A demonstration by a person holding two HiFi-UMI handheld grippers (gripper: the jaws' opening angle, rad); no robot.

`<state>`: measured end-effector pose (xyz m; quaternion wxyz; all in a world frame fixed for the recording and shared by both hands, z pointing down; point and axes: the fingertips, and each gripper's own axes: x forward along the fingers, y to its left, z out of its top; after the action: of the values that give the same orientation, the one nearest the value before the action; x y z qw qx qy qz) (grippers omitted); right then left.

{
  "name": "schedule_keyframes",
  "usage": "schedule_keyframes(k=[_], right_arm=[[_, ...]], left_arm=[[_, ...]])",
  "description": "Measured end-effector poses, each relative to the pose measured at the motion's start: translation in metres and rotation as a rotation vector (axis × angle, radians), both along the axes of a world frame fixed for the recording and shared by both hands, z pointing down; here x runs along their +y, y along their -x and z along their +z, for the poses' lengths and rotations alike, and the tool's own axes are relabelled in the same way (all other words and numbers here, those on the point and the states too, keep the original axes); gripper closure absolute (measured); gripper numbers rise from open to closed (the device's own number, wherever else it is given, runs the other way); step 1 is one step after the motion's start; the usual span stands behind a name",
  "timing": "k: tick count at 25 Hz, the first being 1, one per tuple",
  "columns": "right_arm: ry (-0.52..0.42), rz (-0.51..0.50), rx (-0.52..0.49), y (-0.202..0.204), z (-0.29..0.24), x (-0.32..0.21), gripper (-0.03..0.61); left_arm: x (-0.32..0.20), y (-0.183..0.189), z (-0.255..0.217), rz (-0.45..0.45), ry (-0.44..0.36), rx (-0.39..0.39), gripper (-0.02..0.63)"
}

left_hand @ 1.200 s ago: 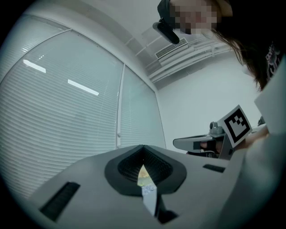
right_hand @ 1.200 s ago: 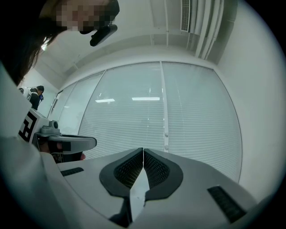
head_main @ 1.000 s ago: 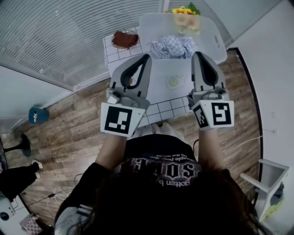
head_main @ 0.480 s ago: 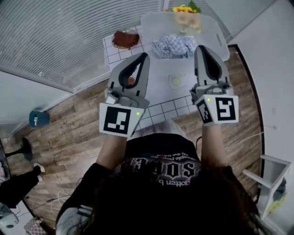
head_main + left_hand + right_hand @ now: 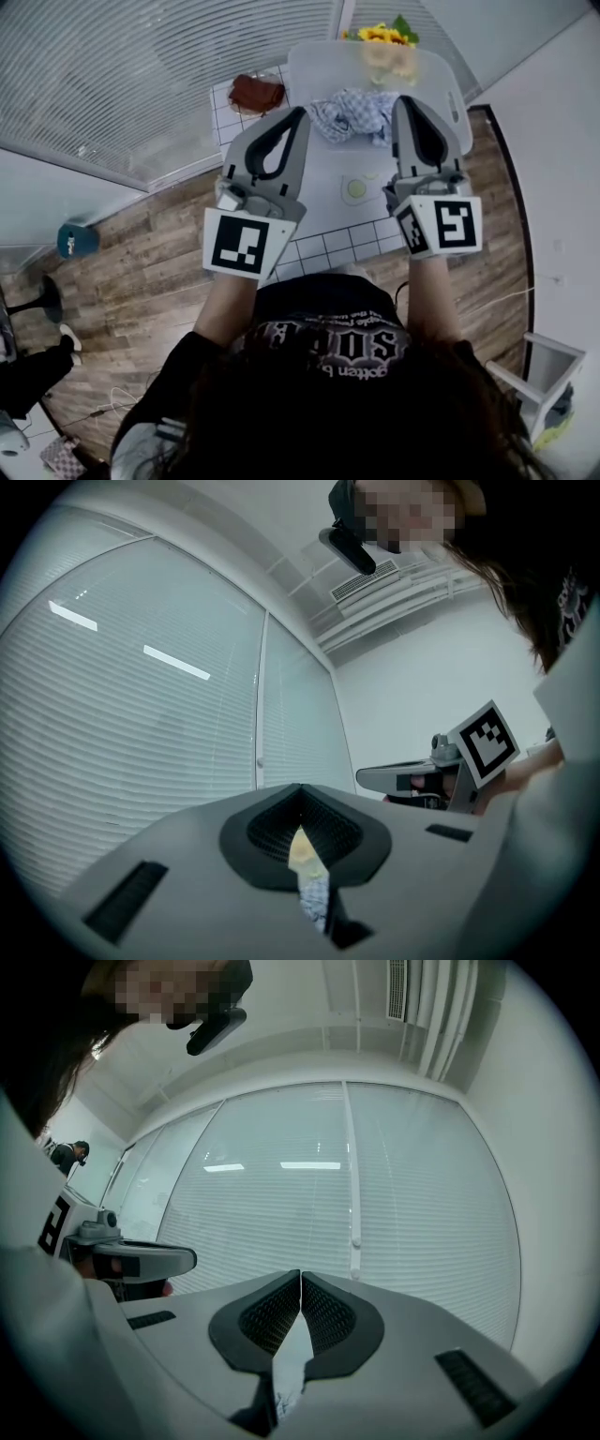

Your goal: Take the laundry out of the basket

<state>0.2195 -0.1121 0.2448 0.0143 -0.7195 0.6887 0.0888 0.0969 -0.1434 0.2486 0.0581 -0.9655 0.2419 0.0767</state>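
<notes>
Laundry [image 5: 354, 112], crumpled blue-checked cloth, lies in the translucent plastic basket [image 5: 441, 80], with left gripper [image 5: 300, 112] and right gripper [image 5: 404, 100] jaws together.

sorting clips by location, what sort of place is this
Likely an office or lab room staged as a home: glass walls with blinds, a wood floor, and a small tiled table bearing a laundry basket with a checked cloth.

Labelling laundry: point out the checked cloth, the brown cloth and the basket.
checked cloth [image 5: 356, 111], head view, middle of folds.
brown cloth [image 5: 256, 93], head view, its centre.
basket [image 5: 314, 66], head view, bare left side.
</notes>
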Motion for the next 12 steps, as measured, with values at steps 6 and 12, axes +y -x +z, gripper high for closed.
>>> schedule_keyframes(k=[6, 12], right_arm=[[0.013, -0.017, -0.006, -0.023, -0.003, -0.027, 0.551], [0.029, -0.039, -0.004, -0.046, 0.002, -0.048, 0.551]], left_arm=[[-0.022, -0.028, -0.006, -0.002, -0.002, -0.010, 0.612], [-0.037, -0.050, -0.002, -0.018, 0.003, -0.020, 0.612]])
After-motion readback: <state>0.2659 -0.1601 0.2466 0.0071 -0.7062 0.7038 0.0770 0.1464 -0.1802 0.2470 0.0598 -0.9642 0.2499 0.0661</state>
